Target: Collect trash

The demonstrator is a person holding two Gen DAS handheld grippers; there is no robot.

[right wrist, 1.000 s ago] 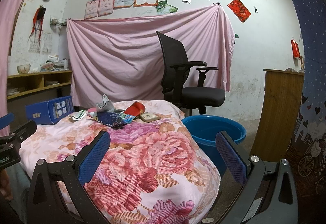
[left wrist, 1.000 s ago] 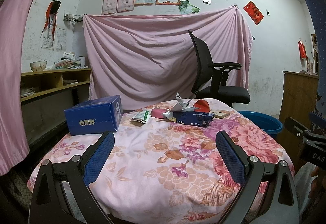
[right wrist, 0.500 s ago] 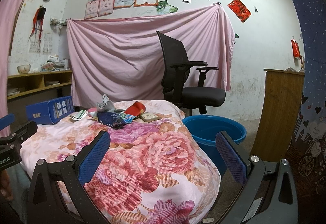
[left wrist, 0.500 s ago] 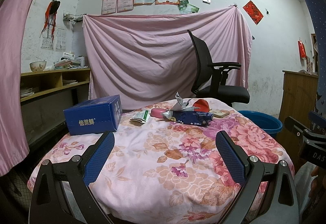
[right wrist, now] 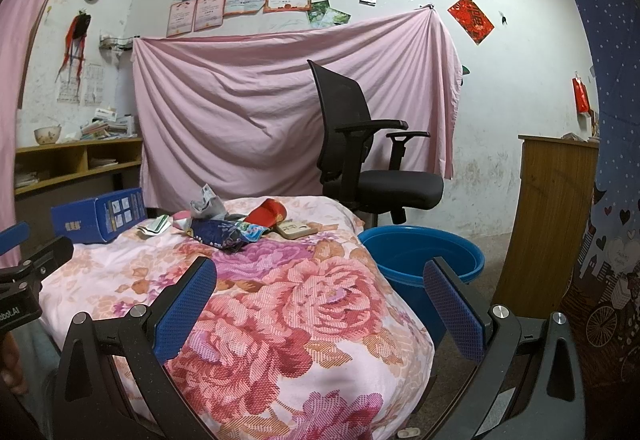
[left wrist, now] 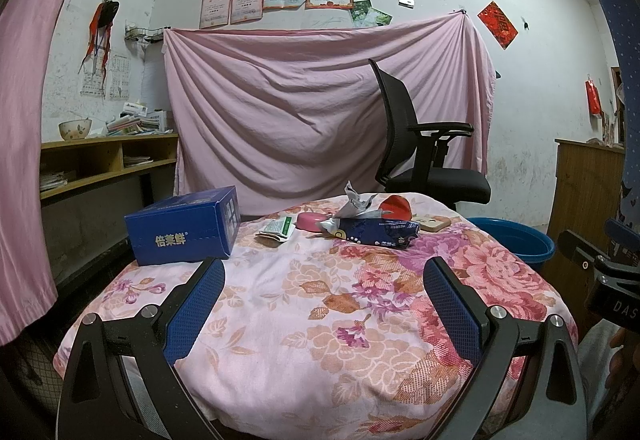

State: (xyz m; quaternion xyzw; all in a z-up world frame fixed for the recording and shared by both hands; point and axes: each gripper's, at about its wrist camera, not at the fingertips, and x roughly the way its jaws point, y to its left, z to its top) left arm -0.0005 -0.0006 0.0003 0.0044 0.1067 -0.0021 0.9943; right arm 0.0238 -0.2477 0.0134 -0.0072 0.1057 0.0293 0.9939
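A pile of trash lies at the far side of the floral-covered table (left wrist: 320, 304): a dark blue wrapper (left wrist: 378, 233), a crumpled silver wrapper (left wrist: 356, 201), a red packet (left wrist: 396, 204), a pink object (left wrist: 310, 220) and a green-white sachet (left wrist: 278, 229). The pile also shows in the right wrist view (right wrist: 224, 228). My left gripper (left wrist: 324, 276) is open and empty, near the table's front edge. My right gripper (right wrist: 320, 278) is open and empty, over the table's right side.
A blue box (left wrist: 184, 228) stands on the table's left. A blue basin (right wrist: 424, 260) sits on the floor right of the table. A black office chair (right wrist: 360, 159) stands behind. A wooden cabinet (right wrist: 556, 215) is at the right, shelves (left wrist: 100, 163) at the left.
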